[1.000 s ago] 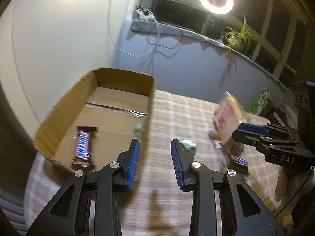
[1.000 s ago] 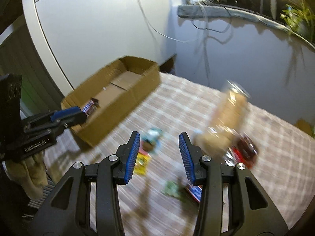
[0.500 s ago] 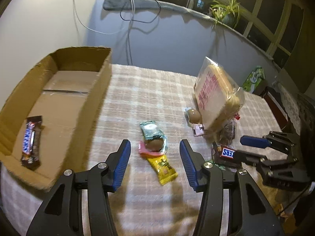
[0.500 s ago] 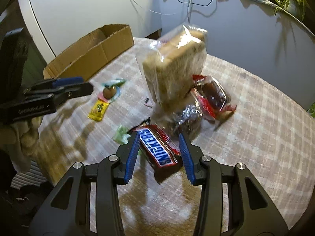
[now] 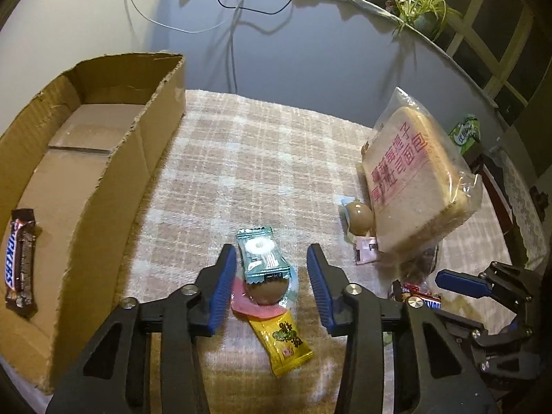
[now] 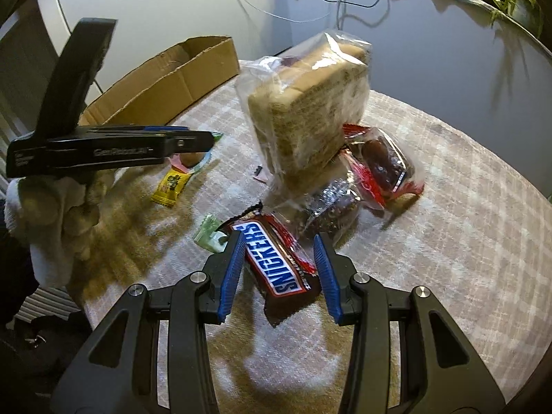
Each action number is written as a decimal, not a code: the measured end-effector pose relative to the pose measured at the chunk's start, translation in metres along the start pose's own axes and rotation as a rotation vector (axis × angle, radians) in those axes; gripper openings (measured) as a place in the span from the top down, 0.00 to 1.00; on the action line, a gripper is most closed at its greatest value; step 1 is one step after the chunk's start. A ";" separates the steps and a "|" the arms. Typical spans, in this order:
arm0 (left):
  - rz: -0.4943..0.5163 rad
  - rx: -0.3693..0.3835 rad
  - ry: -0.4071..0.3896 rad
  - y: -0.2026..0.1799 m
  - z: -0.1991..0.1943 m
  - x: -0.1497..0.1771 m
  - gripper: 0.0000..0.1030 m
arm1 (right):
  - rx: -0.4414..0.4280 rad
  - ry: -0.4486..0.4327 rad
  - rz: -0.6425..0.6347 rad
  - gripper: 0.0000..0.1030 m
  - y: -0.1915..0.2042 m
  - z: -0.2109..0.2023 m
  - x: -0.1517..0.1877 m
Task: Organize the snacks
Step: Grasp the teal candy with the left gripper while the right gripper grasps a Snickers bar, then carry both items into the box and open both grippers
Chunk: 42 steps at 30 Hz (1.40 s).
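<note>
My left gripper (image 5: 272, 284) is low over a green packet (image 5: 262, 255) lying on a wrapped brown egg snack (image 5: 267, 291). Its jaws are closing with both between them, and the pads do not press. A yellow packet (image 5: 284, 339) lies just below. My right gripper (image 6: 277, 265) is open and straddles a Snickers bar (image 6: 272, 258) on the checked cloth, pads apart from it. The cardboard box (image 5: 103, 158) at the left holds another Snickers bar (image 5: 19, 258).
A tilted bag of sliced bread (image 6: 310, 110) leans on a red date packet (image 6: 379, 165) and a silver packet (image 6: 334, 203). A second egg snack (image 5: 360, 219) sits beside the bread, and a small green packet (image 6: 207, 233) left of the Snickers. A gloved hand (image 6: 58, 207) holds the left gripper.
My left gripper swung from the box to the green packet and sank; its jaws widened, then narrowed. My right gripper came down around the Snickers bar and has since stayed still.
</note>
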<state>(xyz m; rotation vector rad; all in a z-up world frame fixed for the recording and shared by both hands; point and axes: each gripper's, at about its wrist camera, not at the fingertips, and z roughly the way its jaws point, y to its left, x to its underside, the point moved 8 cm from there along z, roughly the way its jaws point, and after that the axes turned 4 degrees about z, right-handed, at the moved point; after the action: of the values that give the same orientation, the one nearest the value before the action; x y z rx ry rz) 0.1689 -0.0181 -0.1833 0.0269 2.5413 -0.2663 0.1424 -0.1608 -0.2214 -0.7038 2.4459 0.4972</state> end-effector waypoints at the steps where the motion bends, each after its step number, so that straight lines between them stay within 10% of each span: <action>1: 0.003 -0.003 0.003 0.000 0.002 0.000 0.63 | -0.005 0.002 -0.008 0.58 0.002 0.001 -0.001; 9: 0.029 -0.034 0.012 -0.001 0.010 -0.002 0.77 | -0.015 0.028 -0.056 0.58 0.012 0.013 0.000; 42: 0.064 -0.024 -0.096 -0.008 -0.033 -0.001 0.77 | -0.024 0.008 -0.049 0.71 0.020 -0.018 0.025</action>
<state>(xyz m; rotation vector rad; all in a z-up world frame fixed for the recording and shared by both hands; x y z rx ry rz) 0.1507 -0.0192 -0.1548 0.0838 2.4430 -0.2064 0.1057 -0.1634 -0.2180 -0.7746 2.4276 0.5066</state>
